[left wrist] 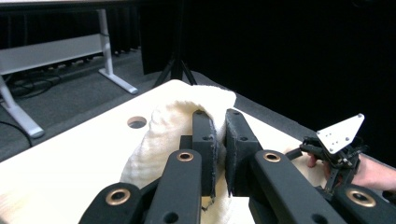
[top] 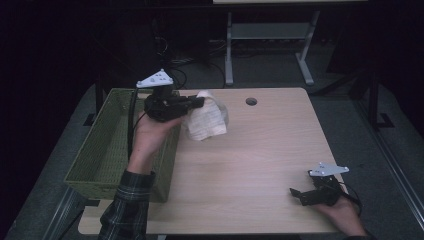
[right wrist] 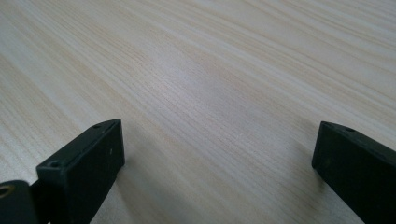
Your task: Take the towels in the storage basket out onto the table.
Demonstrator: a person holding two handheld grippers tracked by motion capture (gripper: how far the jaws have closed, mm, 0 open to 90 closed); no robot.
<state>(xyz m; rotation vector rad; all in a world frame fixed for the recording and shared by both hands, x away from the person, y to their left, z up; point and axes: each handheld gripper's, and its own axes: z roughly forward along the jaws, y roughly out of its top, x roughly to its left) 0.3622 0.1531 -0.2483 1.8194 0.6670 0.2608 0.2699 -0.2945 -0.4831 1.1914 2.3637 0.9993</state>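
Note:
A cream towel (top: 207,119) hangs in the air above the table's far left part, pinched at its upper edge by my left gripper (top: 201,102). In the left gripper view the towel (left wrist: 159,140) drapes over and under the two black jaws, which are shut on its cloth, my left gripper (left wrist: 219,126) pointing across the table. My right gripper (top: 296,194) rests low at the table's near right corner, held by a hand. Its jaws stand wide apart over bare wood in the right gripper view, my right gripper (right wrist: 217,140) holding nothing.
A green woven basket (top: 105,145) stands off the table's left edge, beside my left forearm. The wooden table (top: 250,165) has a round cable hole (top: 251,101) at the far side. A desk frame (top: 270,35) stands on the floor behind.

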